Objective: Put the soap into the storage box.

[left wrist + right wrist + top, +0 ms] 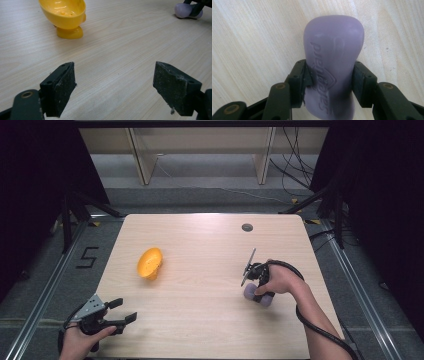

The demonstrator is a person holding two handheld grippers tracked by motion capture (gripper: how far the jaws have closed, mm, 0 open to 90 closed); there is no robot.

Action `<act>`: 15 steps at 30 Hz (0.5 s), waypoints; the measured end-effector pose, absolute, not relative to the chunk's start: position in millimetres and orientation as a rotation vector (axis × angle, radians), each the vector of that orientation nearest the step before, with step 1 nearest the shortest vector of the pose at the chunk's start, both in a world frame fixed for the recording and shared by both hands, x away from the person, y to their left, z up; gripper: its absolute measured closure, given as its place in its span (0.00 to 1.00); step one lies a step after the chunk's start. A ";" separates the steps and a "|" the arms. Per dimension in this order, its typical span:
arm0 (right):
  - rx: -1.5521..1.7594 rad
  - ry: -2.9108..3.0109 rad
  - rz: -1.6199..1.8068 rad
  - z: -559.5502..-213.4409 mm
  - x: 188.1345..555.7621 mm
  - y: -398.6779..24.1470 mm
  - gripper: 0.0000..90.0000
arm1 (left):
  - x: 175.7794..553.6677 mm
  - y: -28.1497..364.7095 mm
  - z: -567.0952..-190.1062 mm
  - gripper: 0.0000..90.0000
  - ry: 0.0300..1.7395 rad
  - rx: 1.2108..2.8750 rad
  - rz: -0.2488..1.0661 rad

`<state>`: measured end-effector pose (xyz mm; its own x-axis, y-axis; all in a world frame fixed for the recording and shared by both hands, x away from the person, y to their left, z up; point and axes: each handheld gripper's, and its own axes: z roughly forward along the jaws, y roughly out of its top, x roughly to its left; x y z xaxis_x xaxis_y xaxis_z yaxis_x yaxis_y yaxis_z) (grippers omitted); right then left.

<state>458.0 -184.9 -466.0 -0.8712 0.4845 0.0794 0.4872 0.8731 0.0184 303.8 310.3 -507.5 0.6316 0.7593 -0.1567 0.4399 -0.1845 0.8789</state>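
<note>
- Right gripper [329, 77] pinches a purple soap bar [333, 60] on the table [200, 285], right of the yellow dish [149, 263].
- Left gripper [122, 312], jaws spread wide, hovers nearer the person than the dish.

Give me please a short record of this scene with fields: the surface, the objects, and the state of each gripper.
surface: light wooden table
object 1: yellow soap dish, lying tilted on the table's left part
object 2: purple soap bar, embossed lettering on its face, on the table's right part
left gripper: open, holding nothing, near the table's front left corner
right gripper: shut on the purple soap bar, fingers pressing its two sides
</note>
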 end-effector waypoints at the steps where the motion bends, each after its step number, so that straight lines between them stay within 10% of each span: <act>1: -0.771 -2.971 -0.058 -466.1 457.9 -185.0 0.58 | 303.7 310.4 -507.4 0.19 0.964 1.822 0.387; 15: -0.768 -2.983 -0.054 -461.7 456.1 -185.4 0.58 | 303.9 310.9 -507.0 0.19 0.963 1.826 0.385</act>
<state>456.1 -185.4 -461.7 -0.8740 0.4812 0.0674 0.4833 0.8753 0.0186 303.9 310.9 -507.0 0.6331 0.7582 -0.1558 0.4417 -0.1887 0.8771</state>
